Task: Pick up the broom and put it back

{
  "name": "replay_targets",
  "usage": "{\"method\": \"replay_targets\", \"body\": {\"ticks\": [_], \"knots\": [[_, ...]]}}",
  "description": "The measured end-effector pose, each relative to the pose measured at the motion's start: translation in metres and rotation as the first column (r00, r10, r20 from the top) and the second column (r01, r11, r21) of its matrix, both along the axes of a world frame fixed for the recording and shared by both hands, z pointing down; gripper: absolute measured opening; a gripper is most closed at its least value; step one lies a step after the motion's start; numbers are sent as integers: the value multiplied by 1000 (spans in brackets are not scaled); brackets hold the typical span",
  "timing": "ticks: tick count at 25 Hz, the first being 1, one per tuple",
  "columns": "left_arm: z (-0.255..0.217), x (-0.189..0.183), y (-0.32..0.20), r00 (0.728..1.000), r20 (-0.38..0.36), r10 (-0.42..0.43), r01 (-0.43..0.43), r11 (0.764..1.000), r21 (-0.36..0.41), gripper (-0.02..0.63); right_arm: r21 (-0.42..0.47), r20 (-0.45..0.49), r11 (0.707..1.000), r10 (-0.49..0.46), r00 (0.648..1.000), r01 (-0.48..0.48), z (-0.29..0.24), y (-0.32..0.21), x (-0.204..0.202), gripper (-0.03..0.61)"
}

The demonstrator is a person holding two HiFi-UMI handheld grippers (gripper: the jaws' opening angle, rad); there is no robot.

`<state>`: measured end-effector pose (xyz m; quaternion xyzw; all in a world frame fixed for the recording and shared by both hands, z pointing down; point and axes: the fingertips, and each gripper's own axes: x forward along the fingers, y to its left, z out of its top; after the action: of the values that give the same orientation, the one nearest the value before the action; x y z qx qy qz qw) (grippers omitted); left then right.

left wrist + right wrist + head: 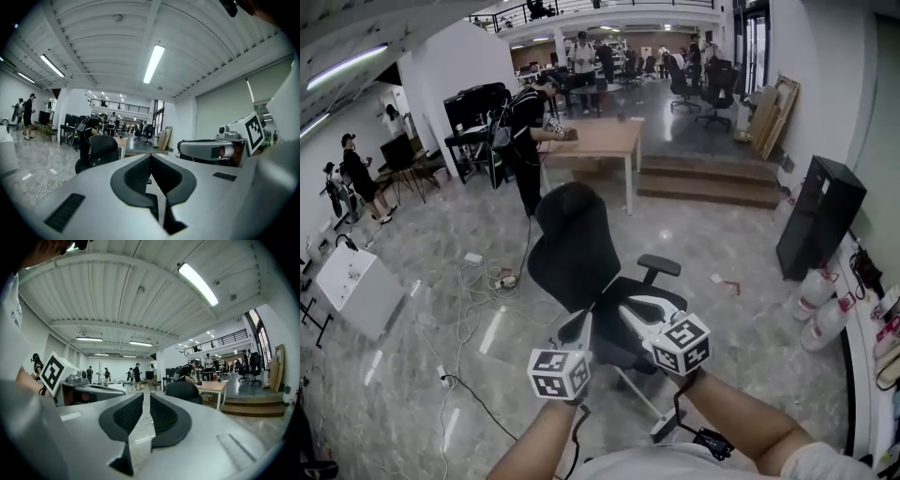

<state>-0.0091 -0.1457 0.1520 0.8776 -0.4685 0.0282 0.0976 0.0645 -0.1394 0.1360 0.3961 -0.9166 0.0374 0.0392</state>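
No broom shows in any view. Both grippers are held up in front of me, side by side and pointing roughly level over a black office chair (581, 258). The left gripper (584, 321) has its pads meeting at the tips with nothing between them; the left gripper view shows the same (151, 155). The right gripper (630, 306) stands a little to the right of it. In the right gripper view (143, 397) a narrow slit of floor shows between its pads, and nothing is in it. Each gripper view catches the other gripper at its side.
A wooden table (591, 139) stands beyond the chair with a person (525, 131) bent over it. Steps (708, 178) rise at the back right. A black cabinet (818, 225) and white cylinders (814, 305) line the right wall. Cables (478, 291) and a white box (358, 286) lie on the left.
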Motion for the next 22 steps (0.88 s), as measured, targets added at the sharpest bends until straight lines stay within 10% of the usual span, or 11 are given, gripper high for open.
{"method": "replay_targets", "body": {"ticks": [22], "knots": [[-9,30,5,998,-15,61,-60,998,15,6,21,-31,999,-38,999,39,-14,8,-16,2]]}}
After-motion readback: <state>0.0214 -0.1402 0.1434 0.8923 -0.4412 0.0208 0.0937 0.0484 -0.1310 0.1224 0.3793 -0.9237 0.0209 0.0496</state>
